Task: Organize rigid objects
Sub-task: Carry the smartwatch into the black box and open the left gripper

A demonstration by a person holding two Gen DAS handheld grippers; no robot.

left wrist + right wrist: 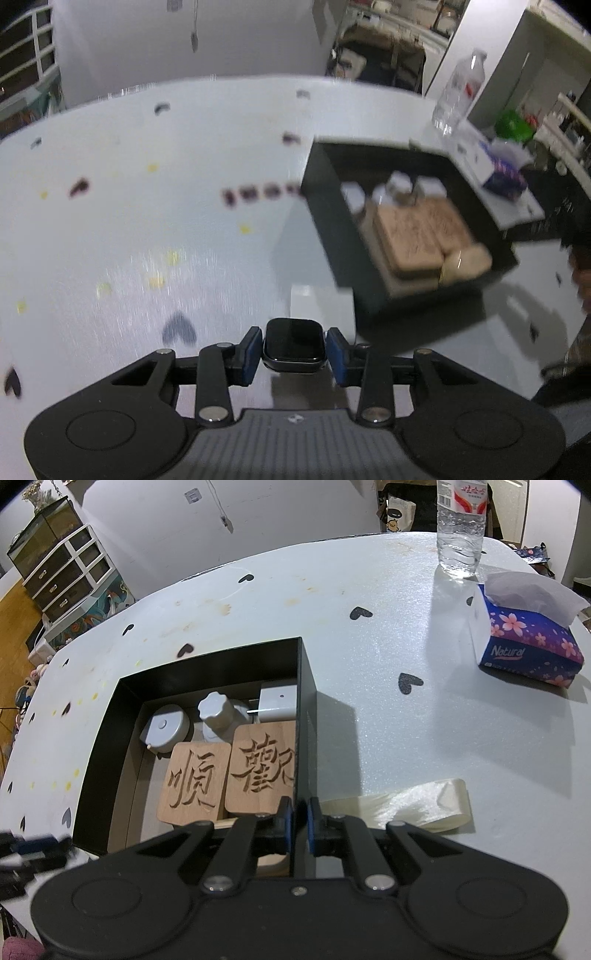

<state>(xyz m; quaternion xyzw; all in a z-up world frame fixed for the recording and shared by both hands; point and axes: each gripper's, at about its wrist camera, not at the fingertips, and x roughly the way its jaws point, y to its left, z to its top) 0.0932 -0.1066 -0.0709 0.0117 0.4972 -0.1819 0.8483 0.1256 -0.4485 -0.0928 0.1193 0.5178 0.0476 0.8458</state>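
In the left wrist view a black smartwatch body [293, 340] sits between the blue pads of my left gripper [294, 355], which is shut on it and holds it above the white table [147, 229]. A small white box [317, 304] lies just beyond it. The open black box [323, 177] stands to the right with wooden blocks [417, 232] inside. In the right wrist view my right gripper [299, 812] is shut on the right wall of the black box [306, 716]. Inside lie two carved wooden blocks [194, 779], a round white case [164, 727], a white knobbed bottle [216, 710] and a white charger [277, 699].
A cream ribbon [417, 805] lies on the table just right of the box. Farther right stands a blue flowered tissue box [528, 642], with a water bottle [460, 524] behind it. Black heart prints dot the tabletop. A drawer cabinet [66, 579] stands beyond the table's left edge.
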